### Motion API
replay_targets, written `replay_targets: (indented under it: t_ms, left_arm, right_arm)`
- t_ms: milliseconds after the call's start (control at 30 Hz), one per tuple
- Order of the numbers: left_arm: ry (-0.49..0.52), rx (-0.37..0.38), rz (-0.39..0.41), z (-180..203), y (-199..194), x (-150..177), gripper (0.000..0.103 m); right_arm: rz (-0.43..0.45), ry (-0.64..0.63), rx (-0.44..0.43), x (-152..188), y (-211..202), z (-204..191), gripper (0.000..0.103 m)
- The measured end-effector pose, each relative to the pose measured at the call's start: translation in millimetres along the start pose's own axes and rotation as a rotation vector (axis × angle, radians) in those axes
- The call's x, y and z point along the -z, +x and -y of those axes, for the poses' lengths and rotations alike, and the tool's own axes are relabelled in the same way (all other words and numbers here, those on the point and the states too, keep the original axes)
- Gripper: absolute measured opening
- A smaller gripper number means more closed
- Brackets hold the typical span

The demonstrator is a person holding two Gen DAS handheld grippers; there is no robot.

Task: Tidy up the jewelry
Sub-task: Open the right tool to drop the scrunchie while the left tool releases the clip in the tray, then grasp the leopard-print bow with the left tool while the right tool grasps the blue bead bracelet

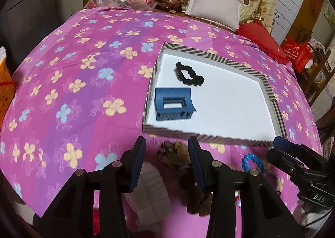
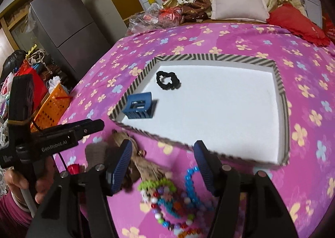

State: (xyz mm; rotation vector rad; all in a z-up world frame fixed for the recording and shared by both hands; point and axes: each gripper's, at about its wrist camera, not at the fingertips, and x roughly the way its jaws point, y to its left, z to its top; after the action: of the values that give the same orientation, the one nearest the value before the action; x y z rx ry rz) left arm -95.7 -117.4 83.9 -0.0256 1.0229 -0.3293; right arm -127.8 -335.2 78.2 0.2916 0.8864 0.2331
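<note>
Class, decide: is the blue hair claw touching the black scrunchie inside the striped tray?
Apart. The right wrist view shows bare white tray floor between the blue hair claw and the black scrunchie.

Left gripper [image 1: 167,147] jaws parted, empty, angled downward, right gripper [image 2: 163,151] jaws parted wide, empty, left hand [image 2: 25,185] wrapped round its handle

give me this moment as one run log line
left gripper: open, over brown scrunchie | right gripper: open, over bead bracelets | tray: black scrunchie, blue claw clip

beaded bracelets [image 2: 178,202] blurred (bottom edge cuts them)
</note>
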Motion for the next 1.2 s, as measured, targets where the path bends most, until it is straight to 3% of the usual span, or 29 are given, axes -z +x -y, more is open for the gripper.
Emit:
replay_targets:
  t_ms: [267,567,1033,1200]
  left_arm:
    - [-0.035,0.025,-0.03,-12.4,-13.1,27.0,0.043]
    - [-0.059,0.048,-0.099,-12.6,-1.8,51.9,0.043]
    - [-0.045,0.069,-0.082,11.2,6.9,45.0,0.043]
    - [-0.032,0.045,-0.086,19.2,18.7,41.5,0.043]
  right_arm:
    - [-0.006,0.003,0.03,28.1,-17.2,5.3,0.066]
    - [-0.029,0.015,0.047,51.8,-19.4,16.4,0.066]
    - [-0.027,-0.021,0.156,67.4,-33.0,41.2,0.066]
    - [-0.032,-0.073,0.212,58.2,-15.8,40.7,0.051]
